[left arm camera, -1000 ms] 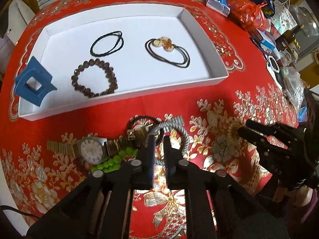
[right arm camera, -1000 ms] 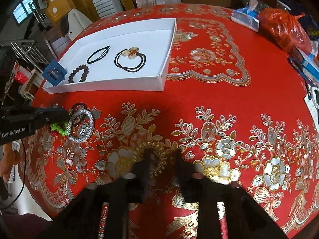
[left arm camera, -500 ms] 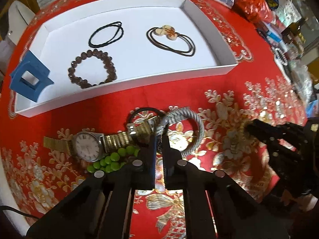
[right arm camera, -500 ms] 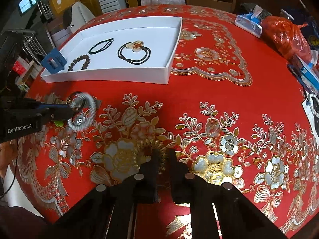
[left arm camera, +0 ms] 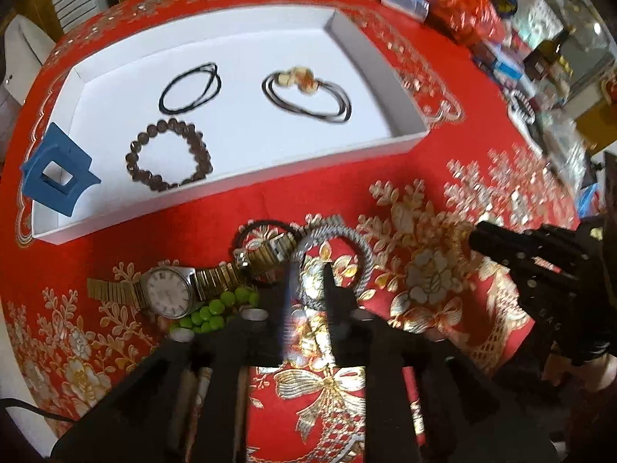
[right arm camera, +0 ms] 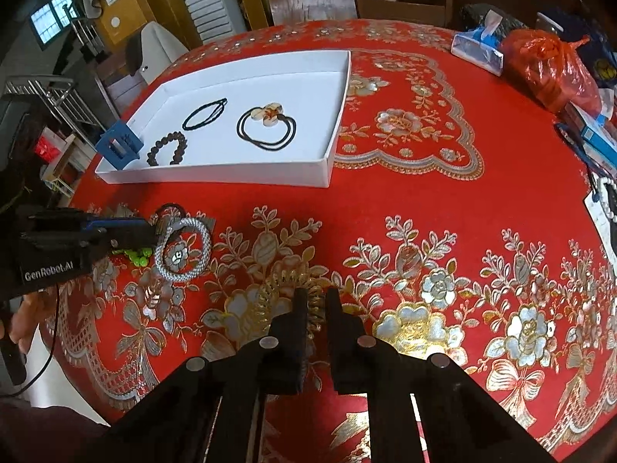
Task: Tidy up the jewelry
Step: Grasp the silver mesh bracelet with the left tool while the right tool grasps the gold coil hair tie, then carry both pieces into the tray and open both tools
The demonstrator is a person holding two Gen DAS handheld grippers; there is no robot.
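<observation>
Tablecloth (right arm camera: pixel 443 208), red with gold and silver flowers, covers a round table; wide bare stretch runs across its middle and right side. White tray (left arm camera: pixel 370 58) sits toward the far left edge, holding a black cord loop (left arm camera: pixel 191 88), a cord bracelet with a pale charm (left arm camera: pixel 308 94) and a dark bead bracelet (left arm camera: pixel 169 158). Blue square clip (left arm camera: pixel 56 171) leans on the tray's near left corner, half over the wall. Clutter of bags and boxes (right arm camera: pixel 547 65) lines the far right edge, well apart from the tray.

Near left edge, just in front of the tray: gold-band watch (left arm camera: pixel 169 295), green beads (left arm camera: pixel 216 310) touching it, black hair tie (left arm camera: pixel 266 227), silver mesh bangle (left arm camera: pixel 347 247). Left gripper (left arm camera: pixel 306 270) points steeply down over the bangle's near rim, jaws opening, rim between the fingers, pads not pressing on it; that part is blurred. A hand (right arm camera: pixel 23 324) shows below it in the right wrist view.

Right gripper (right arm camera: pixel 317 297) points steeply down near the near edge, fingers drawn close and clamped on the rim of a gold spiral hair tie (right arm camera: pixel 281 289) lying on the cloth. Open cloth lies between the two grippers.
</observation>
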